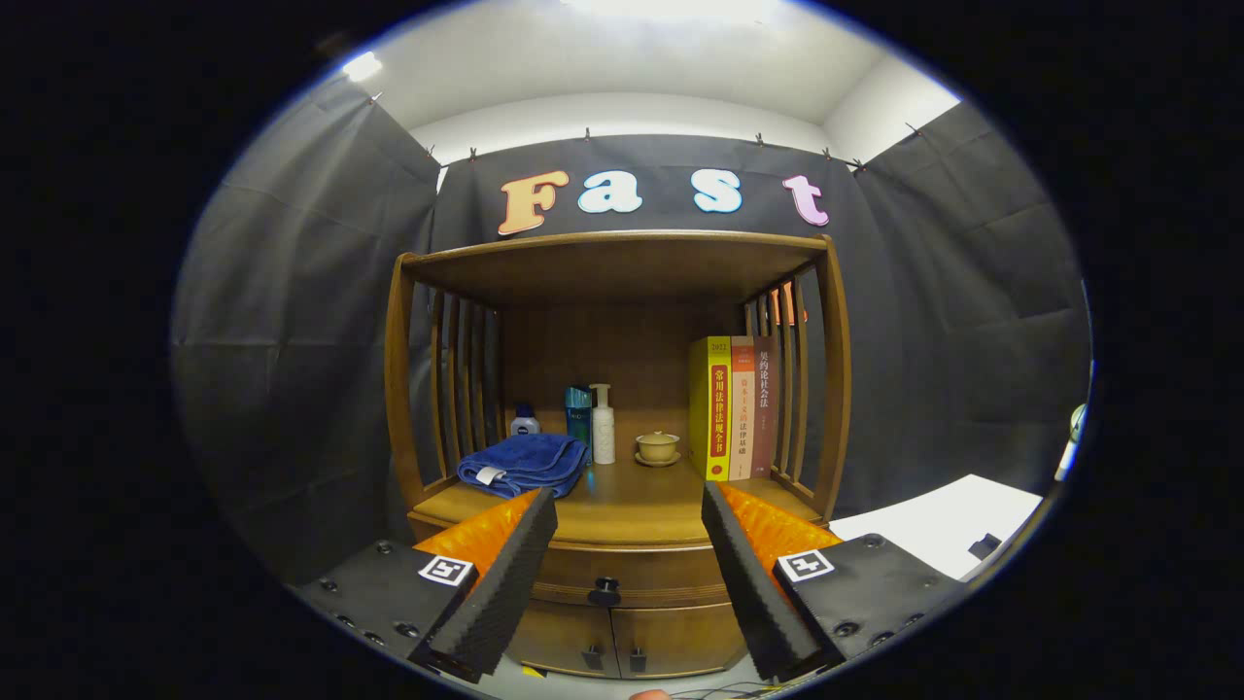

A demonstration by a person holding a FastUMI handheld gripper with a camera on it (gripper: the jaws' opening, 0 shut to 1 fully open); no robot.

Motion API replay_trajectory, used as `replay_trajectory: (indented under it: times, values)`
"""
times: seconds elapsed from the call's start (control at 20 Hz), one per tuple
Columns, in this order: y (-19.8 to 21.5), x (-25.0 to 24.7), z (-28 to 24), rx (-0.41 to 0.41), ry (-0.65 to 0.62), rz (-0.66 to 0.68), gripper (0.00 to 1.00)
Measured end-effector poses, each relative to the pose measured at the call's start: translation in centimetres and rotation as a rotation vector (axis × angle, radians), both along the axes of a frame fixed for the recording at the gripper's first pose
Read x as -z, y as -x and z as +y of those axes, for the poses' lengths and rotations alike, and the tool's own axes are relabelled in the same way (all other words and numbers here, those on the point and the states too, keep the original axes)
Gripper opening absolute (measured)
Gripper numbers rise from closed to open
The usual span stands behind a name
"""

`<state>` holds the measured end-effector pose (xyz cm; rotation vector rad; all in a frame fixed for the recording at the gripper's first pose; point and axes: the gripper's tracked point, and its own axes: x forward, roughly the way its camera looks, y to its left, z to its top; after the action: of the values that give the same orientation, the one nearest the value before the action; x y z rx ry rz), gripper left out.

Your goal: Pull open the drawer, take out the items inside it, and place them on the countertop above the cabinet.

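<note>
You hold the gripper level and facing the cabinet straight on, its two fingers spread wide with nothing between them. The tips reach up to about the front edge of the countertop, one on each side of the middle, and they touch nothing that you can see.

The drawer sits in the gap between your fingers, just below the countertop, a curved wooden front that is shut flush with the cabinet. Its small dark knob is at the middle, a little nearer your left finger than your right. Under the drawer are two cabinet doors, also shut, each with a small dark handle near the centre seam.

Beyond your fingers, on the countertop under the shelf frame, a folded blue towel lies on the left. Behind it stand a small white and blue jar, a teal box and a white pump bottle. A small cup on a saucer sits near the middle, and three upright books lean against the right slats.
</note>
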<state>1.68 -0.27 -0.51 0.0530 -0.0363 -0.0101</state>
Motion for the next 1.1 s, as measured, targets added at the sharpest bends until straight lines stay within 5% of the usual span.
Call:
replay_trajectory:
  times: [0.55, 0.9, 1.1]
  values:
    - [-9.9, 16.2, 1.7, 0.022, -0.012, 0.039, 0.99]
    - [-12.2, 21.1, 2.4, 0.028, 0.028, 0.095, 0.98]
    - [-13.3, 22.7, 2.5, 0.022, 0.019, 0.147, 0.80]
